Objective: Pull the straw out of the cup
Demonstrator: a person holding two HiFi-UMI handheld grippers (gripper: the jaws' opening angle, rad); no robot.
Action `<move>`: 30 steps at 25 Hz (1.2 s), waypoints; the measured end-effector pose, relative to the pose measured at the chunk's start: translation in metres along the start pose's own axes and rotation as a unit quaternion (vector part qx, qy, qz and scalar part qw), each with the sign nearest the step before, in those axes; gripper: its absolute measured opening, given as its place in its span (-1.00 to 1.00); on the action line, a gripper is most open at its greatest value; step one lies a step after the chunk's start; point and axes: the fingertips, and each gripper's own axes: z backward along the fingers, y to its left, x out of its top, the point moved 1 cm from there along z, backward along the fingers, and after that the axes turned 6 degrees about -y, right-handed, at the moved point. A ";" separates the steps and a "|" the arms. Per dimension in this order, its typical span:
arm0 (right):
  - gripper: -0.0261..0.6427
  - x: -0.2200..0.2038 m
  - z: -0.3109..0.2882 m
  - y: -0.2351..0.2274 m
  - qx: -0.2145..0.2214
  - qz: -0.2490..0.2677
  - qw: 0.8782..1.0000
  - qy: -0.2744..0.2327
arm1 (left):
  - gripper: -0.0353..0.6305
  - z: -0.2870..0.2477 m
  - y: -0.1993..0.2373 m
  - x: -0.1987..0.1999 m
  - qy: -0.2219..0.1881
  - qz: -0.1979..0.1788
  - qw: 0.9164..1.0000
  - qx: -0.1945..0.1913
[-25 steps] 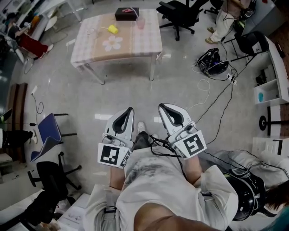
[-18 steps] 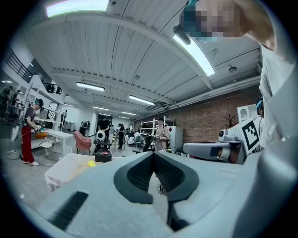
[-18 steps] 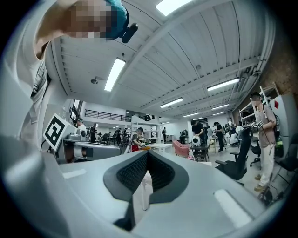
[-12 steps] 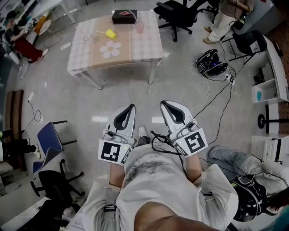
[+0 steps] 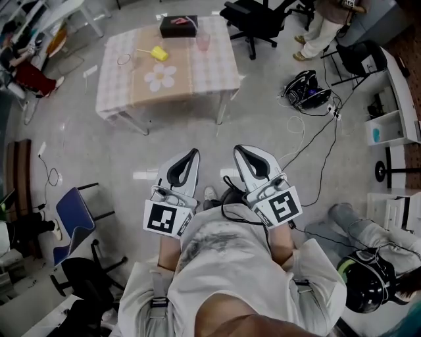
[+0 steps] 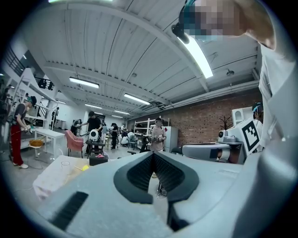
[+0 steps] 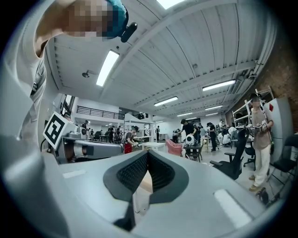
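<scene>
A pink cup (image 5: 203, 41) stands near the far edge of a checked table (image 5: 197, 76), well ahead of me across the floor. I cannot make out a straw from here. On the same table lie a yellow object (image 5: 157, 52), a clear glass (image 5: 123, 59) and a black box (image 5: 178, 25). My left gripper (image 5: 193, 153) and right gripper (image 5: 238, 150) are side by side close to my chest, pointing level at the table, both shut and empty. The left gripper view shows its tips (image 6: 152, 153) meeting, with the glass (image 6: 65, 163) far off; the right gripper (image 7: 147, 152) is shut too.
Bare floor lies between me and the table. A black office chair (image 5: 253, 16) stands right of the table, with cables and a helmet (image 5: 304, 89) on the floor beyond. A blue chair (image 5: 72, 207) is at my left, a white shelf (image 5: 395, 125) at the right. People stand further off.
The table has grown larger and slid down-left in the head view as I move toward it. Both grippers stay shut in the same place before my chest.
</scene>
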 end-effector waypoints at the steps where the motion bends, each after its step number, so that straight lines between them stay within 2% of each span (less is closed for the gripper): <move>1: -0.89 -0.001 -0.004 -0.001 -0.001 -0.001 1.000 0.001 | -0.88 -0.003 0.004 0.000 0.001 0.001 1.000 -0.002; 9: -0.89 -0.003 -0.030 -0.025 0.002 -0.005 1.000 0.003 | -0.88 -0.033 0.023 -0.003 0.005 0.004 1.000 -0.003; 16: -0.89 -0.006 -0.066 -0.067 0.024 -0.006 1.000 0.001 | -0.88 -0.083 0.042 -0.008 0.011 0.003 1.000 0.009; 30: -0.89 -0.003 -0.107 -0.160 0.068 -0.018 0.998 -0.004 | -0.88 -0.174 0.061 -0.003 0.013 -0.012 0.998 0.059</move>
